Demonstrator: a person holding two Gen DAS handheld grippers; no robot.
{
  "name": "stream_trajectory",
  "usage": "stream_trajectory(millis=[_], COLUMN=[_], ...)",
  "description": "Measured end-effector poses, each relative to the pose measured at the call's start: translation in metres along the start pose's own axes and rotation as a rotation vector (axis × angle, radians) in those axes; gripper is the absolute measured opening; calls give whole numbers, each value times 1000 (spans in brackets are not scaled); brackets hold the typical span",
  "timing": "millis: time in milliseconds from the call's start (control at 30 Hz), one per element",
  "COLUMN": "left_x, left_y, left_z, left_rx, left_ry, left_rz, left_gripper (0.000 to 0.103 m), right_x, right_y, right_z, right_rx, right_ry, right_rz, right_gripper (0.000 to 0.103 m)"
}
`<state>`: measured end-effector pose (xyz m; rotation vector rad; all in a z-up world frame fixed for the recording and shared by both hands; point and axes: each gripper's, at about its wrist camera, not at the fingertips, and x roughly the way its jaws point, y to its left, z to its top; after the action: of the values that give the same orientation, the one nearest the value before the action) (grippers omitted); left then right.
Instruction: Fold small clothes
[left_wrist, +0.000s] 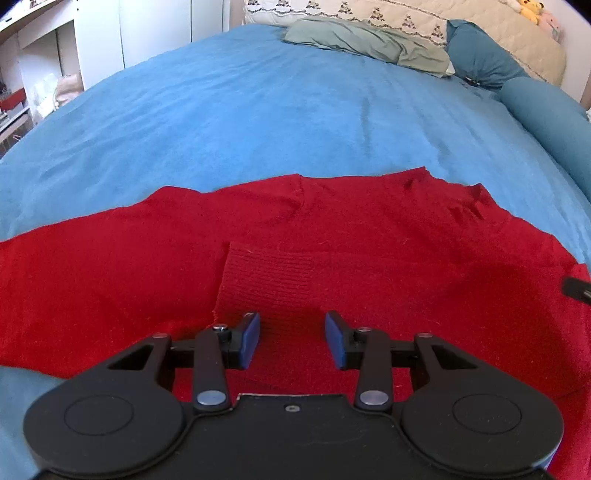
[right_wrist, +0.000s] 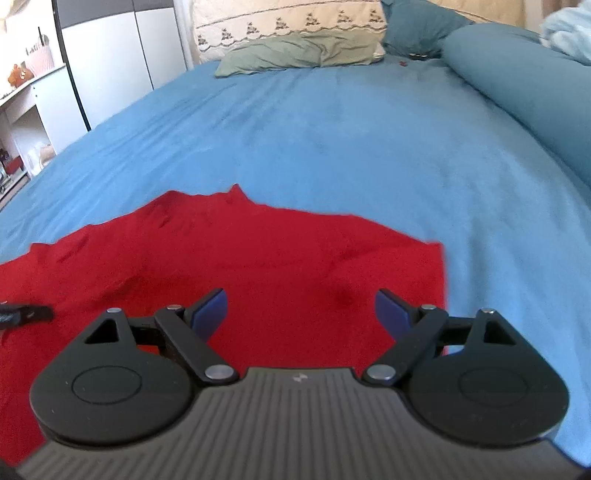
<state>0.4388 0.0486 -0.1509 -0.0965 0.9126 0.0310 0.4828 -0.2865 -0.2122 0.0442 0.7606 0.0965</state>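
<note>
Red knitted sweater (left_wrist: 332, 229) on blue bed cover (left_wrist: 258, 122): soft, limp, light. We'd pinch its ribbed cuff (left_wrist: 266, 280). Left gripper (left_wrist: 291, 339) fingers part-spread, empty; right gripper (right_wrist: 301, 314) fingers wide, empty.

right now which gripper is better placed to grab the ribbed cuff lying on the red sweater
Left. The left gripper sits right over the ribbed cuff, its jaws apart astride it. The right gripper hangs over plain red sweater near its edge.
</note>
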Motion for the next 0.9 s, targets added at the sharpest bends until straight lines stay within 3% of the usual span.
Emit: stream_trajectory(millis=[100, 333, 567, 633, 700, 733, 800, 900], left_x=[0, 0, -46, -67, -87, -95, -109, -119], left_y=[1, 5, 20, 33, 48, 57, 78, 121], left_z=[-1, -1, 7, 7, 7, 5, 2, -5], left_rx=[-6, 7, -88, -128, -158, -170, -202, -299], left_ry=[-4, -4, -38, -58, -89, -103, -118, -110], left_rz=[-3, -26, 6, 19, 53, 68, 100, 141], left_gripper=[44, 45, 46, 57, 76, 78, 92, 93], right_x=[29, 31, -49, -77, -98, -106, -118, -124], right_y=[-24, -50, -7, 17, 42, 53, 76, 112], right_z=[3, 13, 38, 43, 42, 41, 36, 25], right_rx=[11, 111, 55, 4, -18, -19, -4, 22], right_ry=[20, 6, -102, -125, -146, -159, -170, -121], right_rz=[-47, -52, -18, -22, -12, 6, 49, 79], right_gripper=[102, 103, 103, 103, 103, 103, 103, 103])
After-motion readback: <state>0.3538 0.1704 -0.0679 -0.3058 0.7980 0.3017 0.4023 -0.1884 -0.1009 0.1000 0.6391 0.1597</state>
